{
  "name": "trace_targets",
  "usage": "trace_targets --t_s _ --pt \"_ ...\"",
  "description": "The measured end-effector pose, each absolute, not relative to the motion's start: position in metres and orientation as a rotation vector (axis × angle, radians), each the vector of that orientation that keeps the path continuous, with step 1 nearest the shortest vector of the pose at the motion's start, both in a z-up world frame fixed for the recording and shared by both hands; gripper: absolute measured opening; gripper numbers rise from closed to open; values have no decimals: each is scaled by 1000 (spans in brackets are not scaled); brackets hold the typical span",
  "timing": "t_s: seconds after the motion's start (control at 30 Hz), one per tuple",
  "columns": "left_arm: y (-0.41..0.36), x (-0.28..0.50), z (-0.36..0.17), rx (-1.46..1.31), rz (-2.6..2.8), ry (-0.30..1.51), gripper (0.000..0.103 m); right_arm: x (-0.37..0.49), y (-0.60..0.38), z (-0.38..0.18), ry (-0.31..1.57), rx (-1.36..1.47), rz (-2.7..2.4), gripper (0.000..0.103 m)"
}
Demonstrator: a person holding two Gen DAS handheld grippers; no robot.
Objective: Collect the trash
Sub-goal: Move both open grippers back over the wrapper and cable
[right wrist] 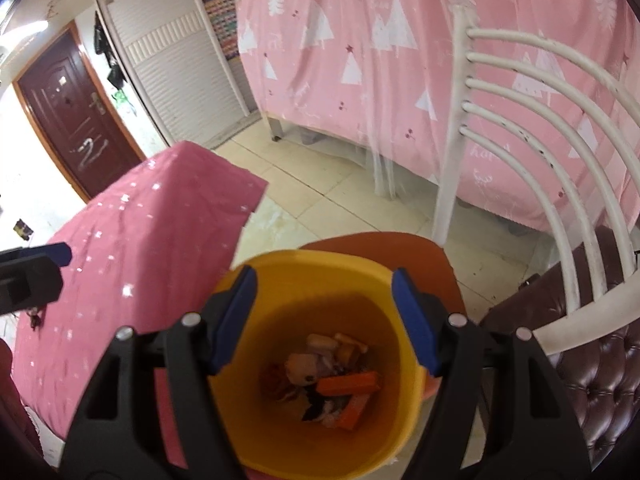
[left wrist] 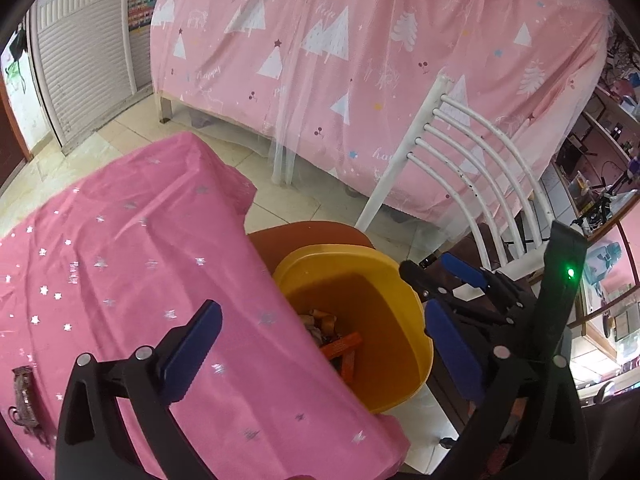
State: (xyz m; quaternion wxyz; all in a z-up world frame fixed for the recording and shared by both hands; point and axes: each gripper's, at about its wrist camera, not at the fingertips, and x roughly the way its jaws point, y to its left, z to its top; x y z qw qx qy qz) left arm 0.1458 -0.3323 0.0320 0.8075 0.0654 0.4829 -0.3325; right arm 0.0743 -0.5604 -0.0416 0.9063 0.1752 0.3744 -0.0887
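Right hand-held gripper (right wrist: 324,320): wide, empty, above yellow bin (right wrist: 404,432) w/ wrappers (right wrist: 332,380). Left hand-held gripper (left wrist: 320,344): wide, empty, over pink bench (left wrist: 120,248). Wrapper (left wrist: 24,400) on bench, left edge.

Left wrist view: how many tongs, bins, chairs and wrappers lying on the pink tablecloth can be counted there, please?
tongs: 2 (left tongs, right tongs, both open)
yellow bin: 1
white chair: 1
dark wrapper: 1
Total: 5
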Motion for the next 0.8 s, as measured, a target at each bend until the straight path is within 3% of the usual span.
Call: trace_targets --t_s 0.67,0.8 --pt "-220 132 72 96 -649 900 95 115 -456 -2 758 237 -32 70" --pt "-191 133 71 79 -621 895 95 122 -434 5 760 209 -4 76"
